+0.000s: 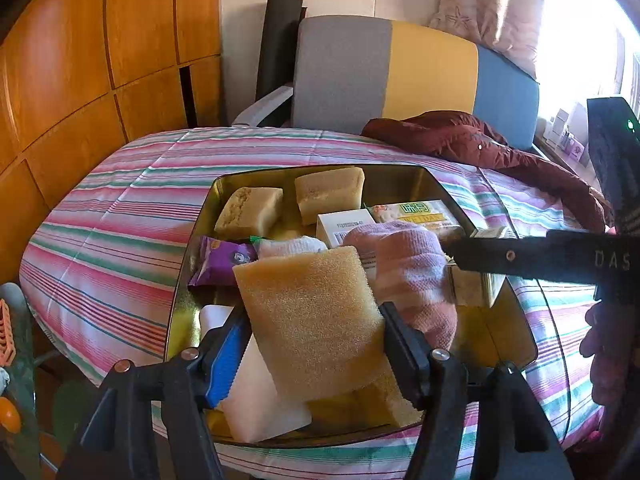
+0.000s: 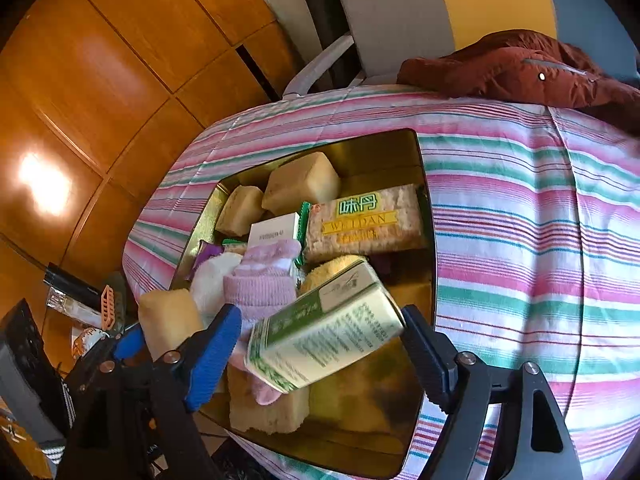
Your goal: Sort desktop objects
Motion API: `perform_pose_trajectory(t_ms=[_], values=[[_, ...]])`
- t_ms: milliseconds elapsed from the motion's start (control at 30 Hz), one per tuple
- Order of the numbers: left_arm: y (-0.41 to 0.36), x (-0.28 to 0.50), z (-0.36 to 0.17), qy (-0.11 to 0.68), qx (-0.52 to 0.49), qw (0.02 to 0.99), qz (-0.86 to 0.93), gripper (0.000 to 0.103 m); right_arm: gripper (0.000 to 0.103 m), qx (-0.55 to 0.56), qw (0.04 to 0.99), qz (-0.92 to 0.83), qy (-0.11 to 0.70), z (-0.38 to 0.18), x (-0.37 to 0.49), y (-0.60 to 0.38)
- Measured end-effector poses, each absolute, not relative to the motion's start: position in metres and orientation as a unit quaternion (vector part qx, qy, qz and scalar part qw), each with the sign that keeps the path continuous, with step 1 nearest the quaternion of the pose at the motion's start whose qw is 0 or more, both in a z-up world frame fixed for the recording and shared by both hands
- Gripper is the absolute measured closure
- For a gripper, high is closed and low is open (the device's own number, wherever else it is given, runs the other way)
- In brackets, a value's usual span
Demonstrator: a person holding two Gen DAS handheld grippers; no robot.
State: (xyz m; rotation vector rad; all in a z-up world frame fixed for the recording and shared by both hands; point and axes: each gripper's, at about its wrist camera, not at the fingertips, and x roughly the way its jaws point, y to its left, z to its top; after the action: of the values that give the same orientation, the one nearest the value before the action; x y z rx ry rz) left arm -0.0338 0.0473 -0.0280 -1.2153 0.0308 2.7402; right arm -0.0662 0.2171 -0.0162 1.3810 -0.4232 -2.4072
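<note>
A gold metal tin (image 1: 192,248) on the striped cloth holds sponge blocks (image 1: 248,212), a cracker pack (image 2: 364,222), a small white box (image 1: 344,226), a purple packet (image 1: 220,260) and pink socks (image 1: 404,264). My left gripper (image 1: 312,316) hangs over the tin's near end, open, with a tan sponge slab (image 1: 312,320) lying tilted between its fingers; a slim gap shows at the blue pad (image 1: 226,354). My right gripper (image 2: 320,312) is open over the tin. A blurred green and white carton (image 2: 328,336) sits loose between its fingers, clear of the left one.
The table carries a pink, green and white striped cloth (image 1: 120,208). A maroon jacket (image 1: 460,140) lies at the far right edge before a grey, yellow and blue chair (image 1: 384,76). Wooden panels (image 1: 100,60) line the left. Small clutter (image 2: 80,304) sits low left.
</note>
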Motion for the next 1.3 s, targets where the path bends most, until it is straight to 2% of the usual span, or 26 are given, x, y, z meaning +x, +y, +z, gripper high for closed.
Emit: perform_pose_trajectory(t_ms=[400, 833, 1000, 1167, 1200, 1300], values=[[0.046, -0.03, -0.017, 0.004, -0.396, 0.062, 0.916, 0.024, 0.018, 0.477, 0.161, -0.85, -0.154, -0.014, -0.055, 0.222], [0.04, -0.022, 0.005, 0.0, -0.369, 0.034, 0.929, 0.023, 0.008, 0.44, 0.146, -0.878, -0.117, 0.002, -0.037, 0.216], [0.041, -0.022, 0.019, 0.002, -0.354, 0.014, 0.935, 0.021, 0.007, 0.44, 0.139, -0.88, -0.107, 0.001, -0.031, 0.216], [0.045, -0.023, 0.02, 0.016, -0.353, 0.017, 0.935, 0.023, 0.007, 0.443, 0.136, -0.881, -0.1, -0.002, -0.027, 0.214], [0.044, -0.022, 0.02, 0.014, -0.348, 0.016, 0.937, 0.03, 0.007, 0.443, 0.134, -0.881, -0.097, -0.002, -0.026, 0.213], [0.043, -0.019, 0.022, 0.013, -0.338, 0.008, 0.941, 0.035, 0.007, 0.443, 0.128, -0.882, -0.094, -0.004, -0.025, 0.215]])
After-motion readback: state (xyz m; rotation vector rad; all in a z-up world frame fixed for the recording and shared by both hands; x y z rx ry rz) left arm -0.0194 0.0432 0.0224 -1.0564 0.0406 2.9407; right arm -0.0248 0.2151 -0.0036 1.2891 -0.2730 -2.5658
